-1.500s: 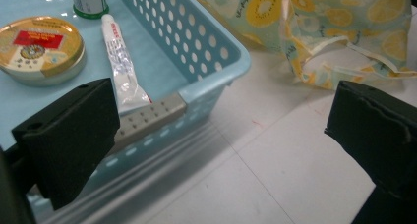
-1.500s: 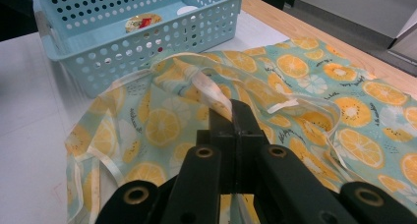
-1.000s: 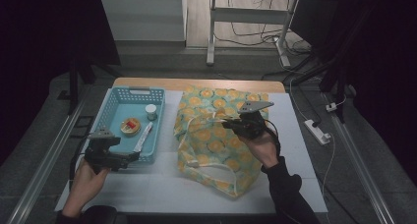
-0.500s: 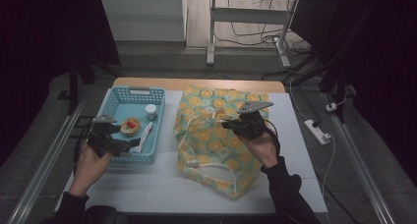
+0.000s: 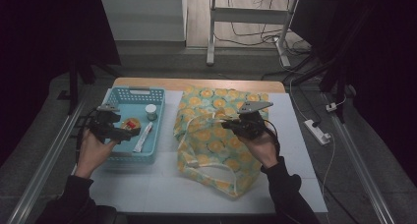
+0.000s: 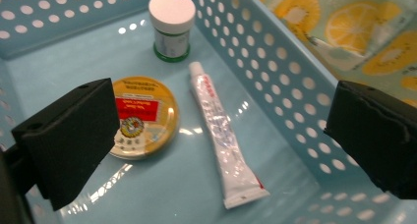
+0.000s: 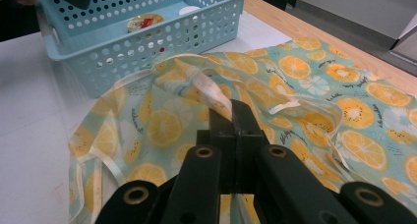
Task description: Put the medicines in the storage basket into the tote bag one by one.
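The right claw (image 5: 230,124) was pressed together on the rim of the fruit-print bag (image 5: 216,140), holding its mouth up off the desk (image 5: 147,194), while the left claw (image 6: 221,135) hovered spread above the blue basket (image 5: 129,157). Between its jaws lay a white tube (image 6: 223,140), a round tin (image 6: 142,117) just left, a small jar (image 6: 172,25) beyond. The picking step looked in hand; next, lowering and closing on one item.
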### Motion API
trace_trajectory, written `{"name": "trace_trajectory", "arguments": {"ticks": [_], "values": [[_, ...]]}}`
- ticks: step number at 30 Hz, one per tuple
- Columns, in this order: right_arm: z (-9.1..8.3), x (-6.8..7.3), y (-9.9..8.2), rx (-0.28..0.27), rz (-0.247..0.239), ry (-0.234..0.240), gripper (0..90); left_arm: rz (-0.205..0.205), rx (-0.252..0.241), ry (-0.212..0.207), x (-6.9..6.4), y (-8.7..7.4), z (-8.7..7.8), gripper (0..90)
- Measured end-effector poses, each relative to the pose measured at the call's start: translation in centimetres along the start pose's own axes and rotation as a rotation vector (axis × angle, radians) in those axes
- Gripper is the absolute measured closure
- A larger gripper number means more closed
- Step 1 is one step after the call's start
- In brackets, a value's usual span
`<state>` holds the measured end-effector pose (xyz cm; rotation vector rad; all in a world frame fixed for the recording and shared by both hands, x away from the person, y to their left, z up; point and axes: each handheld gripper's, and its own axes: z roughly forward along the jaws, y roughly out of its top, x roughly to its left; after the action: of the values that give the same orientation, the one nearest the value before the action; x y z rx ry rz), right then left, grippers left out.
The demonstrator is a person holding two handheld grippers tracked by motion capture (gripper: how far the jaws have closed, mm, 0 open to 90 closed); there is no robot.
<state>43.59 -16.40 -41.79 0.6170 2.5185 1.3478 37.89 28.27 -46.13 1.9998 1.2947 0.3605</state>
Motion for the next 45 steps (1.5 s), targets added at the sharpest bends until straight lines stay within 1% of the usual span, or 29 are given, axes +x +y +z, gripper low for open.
{"name": "trace_trajectory", "arguments": {"ticks": [5,7,8,10,13,17,20,22,25,27,29,31,32,34,36,38,40,42,44,45], "values": [[0.0,0.0,0.0,-0.003,0.001,-0.001,90.0,-0.032,0.016,0.005,1.4,0.4,1.1,0.0],[0.0,0.0,0.0,-0.002,0.001,-0.001,90.0,-0.044,0.039,0.013,1.9,0.7,1.6,0.0],[0.0,0.0,0.0,-0.002,0.001,-0.001,90.0,-0.045,0.041,0.017,2.2,0.8,1.8,0.0],[0.0,0.0,0.0,0.0,0.001,-0.001,90.0,-0.055,0.058,0.014,2.6,1.1,2.2,0.0],[0.1,0.0,0.0,0.002,0.0,-0.001,90.0,-0.059,0.091,0.024,3.2,1.4,3.1,0.0],[0.1,0.1,0.0,0.004,0.0,0.002,90.0,-0.073,0.12,0.029,3.9,1.6,4.3,0.0],[0.1,0.0,0.0,0.002,0.001,0.001,90.0,-0.089,0.138,0.021,4.5,1.5,5.0,0.0],[0.1,0.0,0.0,0.002,0.001,0.001,90.0,-0.092,0.162,0.022,4.8,1.5,5.5,0.0],[0.2,0.0,0.0,0.003,0.001,0.003,90.0,-0.102,0.202,0.013,5.1,1.4,6.2,0.0],[0.2,0.1,0.0,0.003,-0.001,0.005,90.0,-0.103,0.221,0.018,5.3,1.4,6.6,0.0],[0.3,0.1,0.0,0.006,-0.003,0.006,90.0,-0.1,0.243,0.018,5.5,1.3,7.0,0.0],[0.3,0.1,-0.1,0.008,-0.002,0.006,90.0,-0.087,0.265,0.03,5.5,1.5,7.3,0.0],[0.3,0.2,-0.1,0.009,-0.003,0.007,90.0,-0.083,0.275,0.029,5.5,1.5,7.5,0.0],[0.4,0.2,-0.1,0.009,-0.004,0.008,90.0,-0.087,0.303,0.029,5.5,1.5,8.0,0.0],[0.4,0.2,-0.1,0.009,-0.005,0.008,90.0,-0.088,0.324,0.037,5.5,1.6,8.3,0.0],[0.3,0.2,-0.1,0.008,-0.005,0.008,90.0,-0.097,0.341,0.036,5.6,1.6,8.6,0.0],[0.3,0.2,-0.1,0.009,-0.006,0.008,90.0,-0.109,0.36,0.059,5.6,1.7,8.9,0.0],[0.3,0.2,-0.1,0.009,-0.007,0.008,90.0,-0.124,0.372,0.069,5.6,1.7,9.0,0.3],[0.4,0.3,0.0,0.01,-0.009,0.008,90.0,-0.132,0.388,0.085,5.5,1.7,9.1,3.2],[0.4,0.3,0.0,0.009,-0.009,0.009,90.0,-0.128,0.402,0.093,5.5,1.7,9.1,4.9]]}}
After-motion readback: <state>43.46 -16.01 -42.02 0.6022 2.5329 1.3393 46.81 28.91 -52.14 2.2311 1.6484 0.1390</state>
